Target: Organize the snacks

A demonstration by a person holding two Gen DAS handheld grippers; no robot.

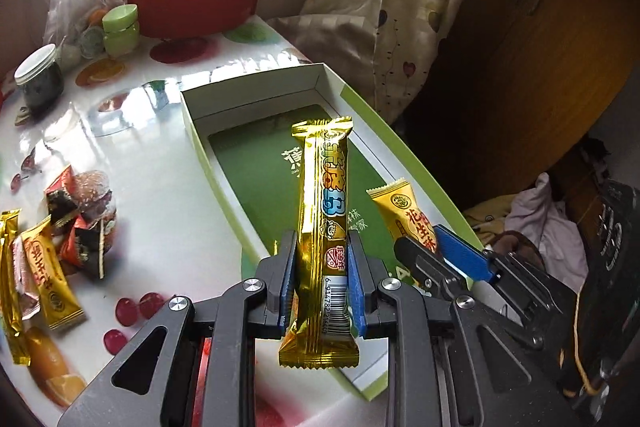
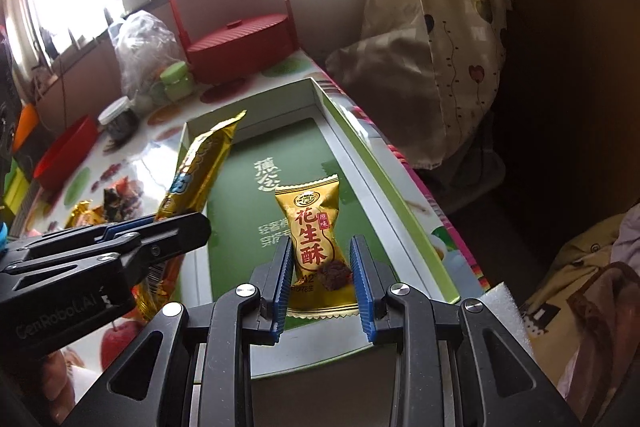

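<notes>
While both grippers hang over the box (image 1: pixel 192 123), nothing lies in it yet: left gripper (image 1: pixel 322 267) is clamped on the long gold bar (image 1: pixel 322 203), right gripper (image 2: pixel 320 267) pinches the peanut candy (image 2: pixel 314 243). Loose snacks (image 1: pixel 48 251) wait on the table off the left gripper's left side

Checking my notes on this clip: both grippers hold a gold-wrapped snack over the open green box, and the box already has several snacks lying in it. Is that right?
One detail is wrong: the open green box holds no snacks yet; the right wrist view shows only its bare green printed bottom. The rest stands: the left gripper holds a long gold snack bar and the right gripper holds a gold peanut crisp packet over it.
</notes>
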